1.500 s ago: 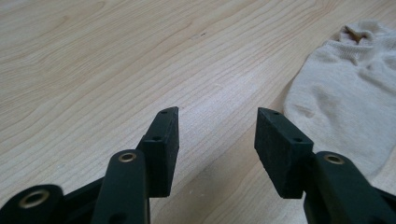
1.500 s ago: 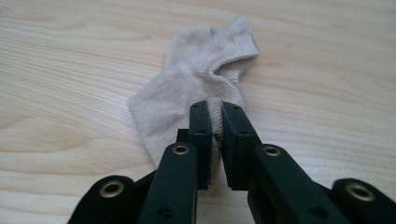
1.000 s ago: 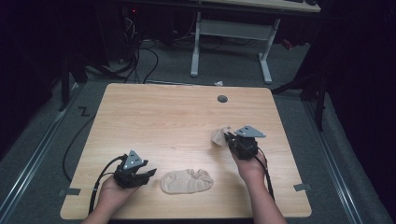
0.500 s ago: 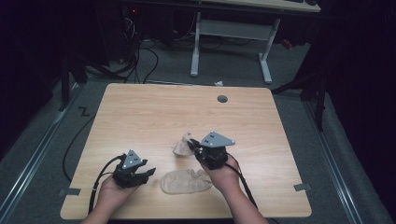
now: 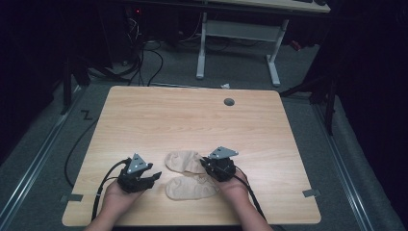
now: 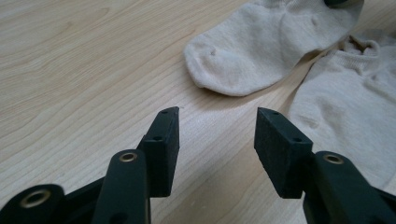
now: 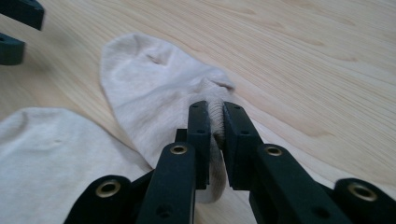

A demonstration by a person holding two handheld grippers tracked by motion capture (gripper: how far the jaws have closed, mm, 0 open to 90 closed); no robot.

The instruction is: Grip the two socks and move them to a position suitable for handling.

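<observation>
Right gripper (image 5: 208,166): lower centre of the high view, its jaws pinching the cuff edge of the upper sock (image 5: 185,161); in the right gripper view (image 7: 215,122) the ribbed fabric sat between the pads while the jaws had just been easing apart a little.
Left gripper (image 5: 153,177): lower left of the high view, jaws spread with nothing between them; in the left gripper view (image 6: 217,133) bare wood showed in the gap.
Upper sock: lay flat, lower centre of the high view, toe toward the left of the frame; in the left gripper view (image 6: 271,44) it filled the upper right, its toe just beyond the jaw tips.
Lower sock (image 5: 190,187): just below the upper one in the high view, near the bottom edge of the tabletop; the two socks met or overlapped at their right ends, by the right gripper.
Lower sock, other views: right side of the left gripper view (image 6: 345,112), lower left of the right gripper view (image 7: 51,158).
Tabletop (image 5: 192,120): light wood, bare across the whole upper half of its surface in the high view, apart from a round grey cap (image 5: 229,102) near the top edge.
Open room: wide bare wood above both grippers and toward the right edge; little margin below the hands before the bottom edge.
Floor (image 5: 231,72): grey carpet around the tabletop, cables at the upper left.
</observation>
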